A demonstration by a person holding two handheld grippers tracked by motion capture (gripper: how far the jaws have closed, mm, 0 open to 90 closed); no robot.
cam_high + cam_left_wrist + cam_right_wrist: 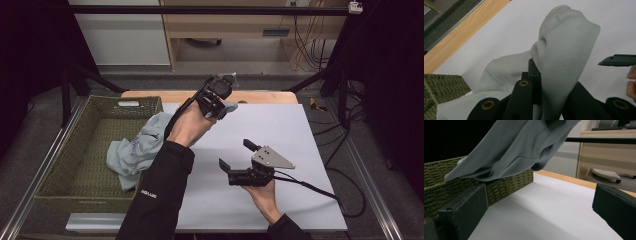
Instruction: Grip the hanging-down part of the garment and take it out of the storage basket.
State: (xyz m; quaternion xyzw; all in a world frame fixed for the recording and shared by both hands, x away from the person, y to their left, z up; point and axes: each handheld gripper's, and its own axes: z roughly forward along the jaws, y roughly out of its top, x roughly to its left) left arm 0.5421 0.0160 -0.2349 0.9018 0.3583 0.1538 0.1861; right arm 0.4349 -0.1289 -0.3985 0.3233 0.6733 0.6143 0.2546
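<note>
High view, left gripper (223, 102): raised over the far edge of the white table (280, 135), its jaws clamped tight on a corner of the pale grey-blue garment (137, 150).
High view, garment: it trails from that grip down and left, past the person's left hand (187, 125), and the bulk of it drapes over the right rim of the green woven basket (65, 150) at the left side of the table.
High view, right gripper (239, 154): held low over the near middle of the table, well apart from the garment, jaws spread wide with nothing between them; the grey three-cornered plate sits on top.
High view, basket: at the table's left edge, its far wall showing a handle slot.

Left gripper view, jaws: pinched together on a ribbed fold of the garment (564, 55), which stands up above the black fingers (534, 75).
Left gripper view, surroundings: the white table (506, 32) lies below, the basket (441, 90) at lower left, and one jaw tip of the right gripper (617, 60) comes in at the right edge.

Right gripper view, jaws: wide apart at either side of the frame, nothing held.
Right gripper view, garment (511, 152): hanging in the air above the basket (506, 182) rim, beyond the jaws.
</note>
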